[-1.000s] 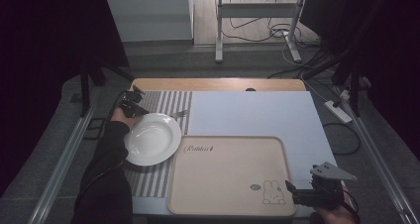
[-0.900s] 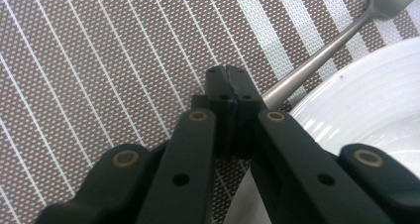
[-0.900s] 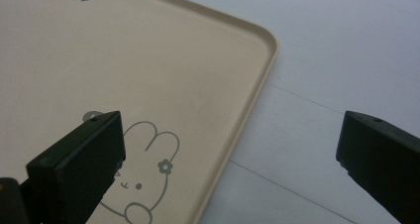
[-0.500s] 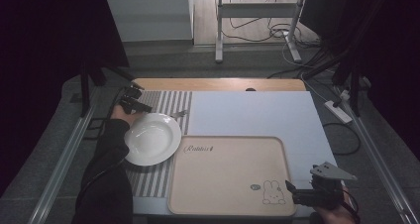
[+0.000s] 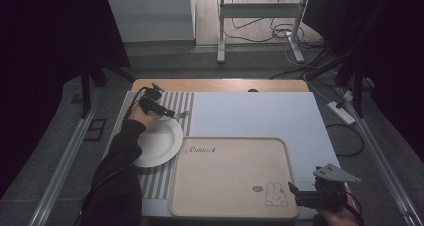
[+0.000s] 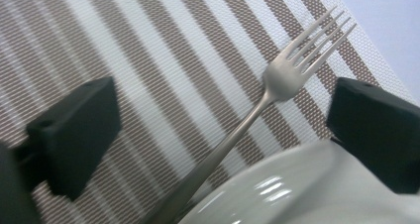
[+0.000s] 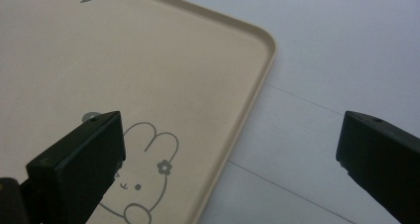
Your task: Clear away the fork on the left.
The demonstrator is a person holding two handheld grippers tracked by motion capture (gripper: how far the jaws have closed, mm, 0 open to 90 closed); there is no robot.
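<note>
Striped placemat (image 6: 163,70) under fork (image 6: 257,105); left gripper (image 6: 223,130) jaws just spread, fork released, to be withdrawn clear. Right gripper (image 7: 230,169) spread, empty.

Silver fork (image 6: 277,92); white plate (image 5: 159,141); brown-white striped placemat (image 6: 163,60); beige tray (image 5: 227,181), rabbit print.

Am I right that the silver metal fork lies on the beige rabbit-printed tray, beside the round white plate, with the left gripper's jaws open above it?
Not quite: the silver metal fork lies on the brown-and-white striped placemat, not on the beige rabbit-printed tray. The left gripper view shows it. The rest holds: it is beside the round white plate, and the left gripper has just opened its jaws, the fork between them untouched.
</note>
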